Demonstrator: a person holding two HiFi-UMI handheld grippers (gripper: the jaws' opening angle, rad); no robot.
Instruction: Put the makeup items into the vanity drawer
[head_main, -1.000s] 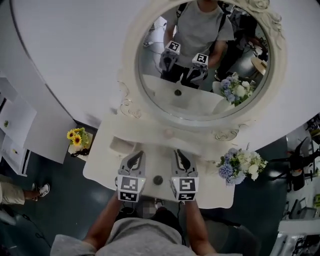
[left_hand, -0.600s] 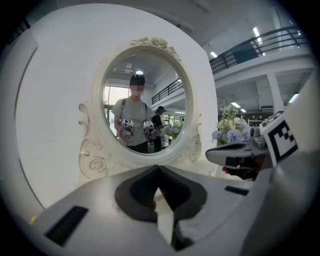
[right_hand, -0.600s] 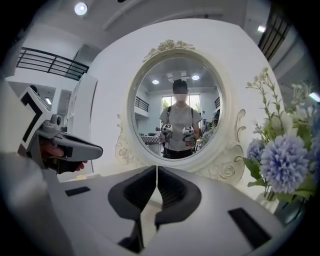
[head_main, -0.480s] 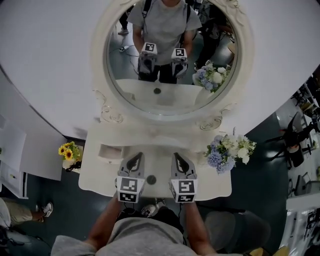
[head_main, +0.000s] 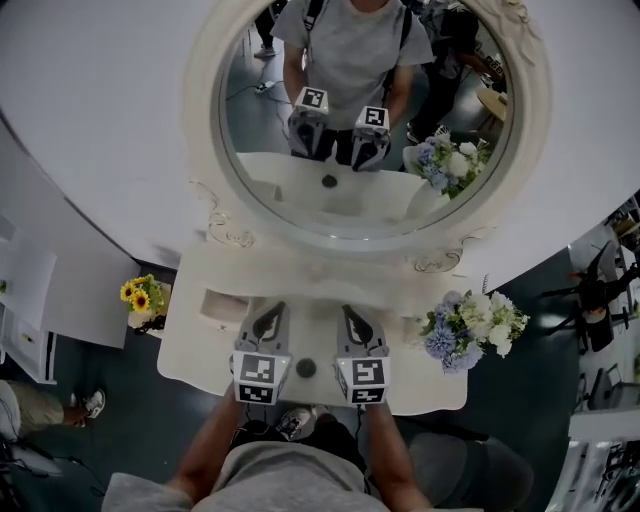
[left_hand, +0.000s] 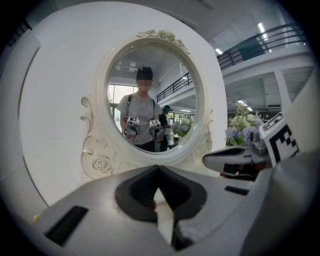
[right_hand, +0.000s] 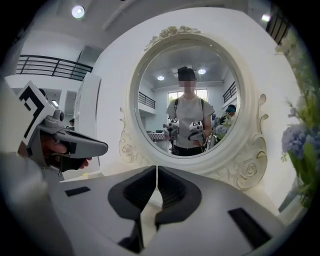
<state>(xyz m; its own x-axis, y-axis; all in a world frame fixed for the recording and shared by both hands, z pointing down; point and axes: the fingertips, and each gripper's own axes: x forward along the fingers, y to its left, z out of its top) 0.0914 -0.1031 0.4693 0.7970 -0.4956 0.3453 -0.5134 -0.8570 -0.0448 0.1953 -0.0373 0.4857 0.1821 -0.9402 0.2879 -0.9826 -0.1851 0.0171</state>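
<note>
The white vanity (head_main: 312, 322) stands below me with its oval mirror (head_main: 360, 130) behind it. A dark round drawer knob (head_main: 306, 368) shows at the front edge, and the drawer looks closed. My left gripper (head_main: 271, 308) (left_hand: 159, 169) and right gripper (head_main: 352, 309) (right_hand: 157, 169) hover side by side over the vanity top on either side of the knob, pointing at the mirror. Both have their jaws shut with nothing between them. I cannot make out any makeup items.
A blue and white flower bouquet (head_main: 472, 326) stands at the vanity's right end. A pale rectangular tray-like thing (head_main: 222, 305) lies at the left end. A small pot of sunflowers (head_main: 141, 297) sits left of the vanity. The mirror reflects a person holding both grippers.
The head view has swung, so the mirror and vanity sit differently in the picture. Both grippers stay side by side over the vanity top, barely shifted against the knob.
</note>
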